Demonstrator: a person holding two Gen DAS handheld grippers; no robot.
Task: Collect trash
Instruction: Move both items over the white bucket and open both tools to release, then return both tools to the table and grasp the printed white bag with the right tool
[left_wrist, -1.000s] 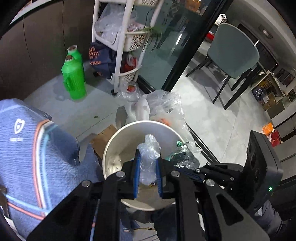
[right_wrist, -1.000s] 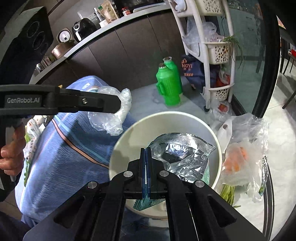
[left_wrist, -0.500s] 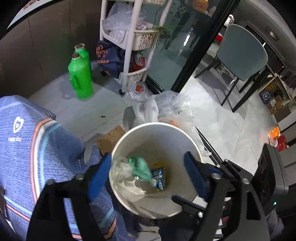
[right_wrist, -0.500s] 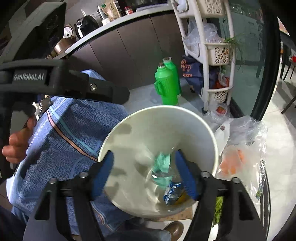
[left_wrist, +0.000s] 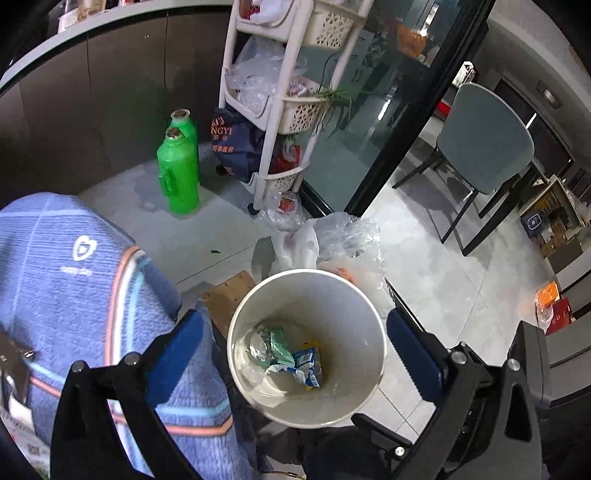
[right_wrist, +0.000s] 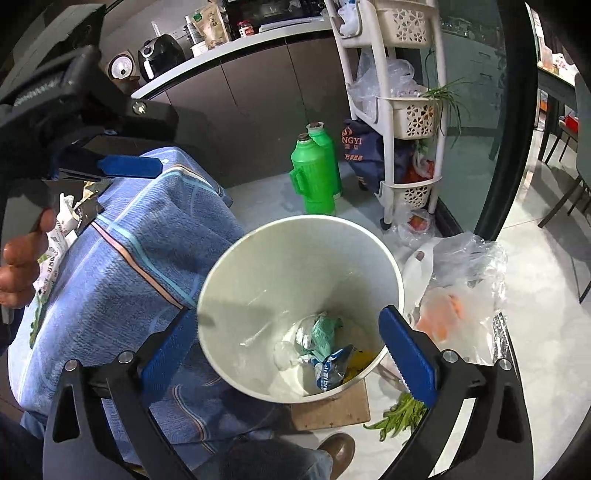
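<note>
A white trash bin (left_wrist: 347, 295) stands on the floor below both grippers; it also shows in the right wrist view (right_wrist: 295, 240). Crumpled wrappers and clear plastic (left_wrist: 288, 358) lie at its bottom, and they show in the right wrist view (right_wrist: 317, 350) too. My left gripper (left_wrist: 295, 354) is open and empty above the bin. My right gripper (right_wrist: 280, 350) is open and empty above the bin. The left gripper (right_wrist: 110, 166) also shows at upper left in the right wrist view, over a table with a blue cloth (right_wrist: 122, 258).
Two green jugs (left_wrist: 179, 170) stand by dark cabinets. A white basket rack (left_wrist: 280, 92) stands beside a glass door. Plastic bags (right_wrist: 454, 288) lie right of the bin. A wooden board (right_wrist: 332, 410) and green beans (right_wrist: 399, 413) lie on the floor. A grey chair (left_wrist: 484, 140) stands at right.
Both grippers have opened. The clear plastic from the left and the foil wrapper from the right have dropped into the bin. Both grippers have risen slightly.
</note>
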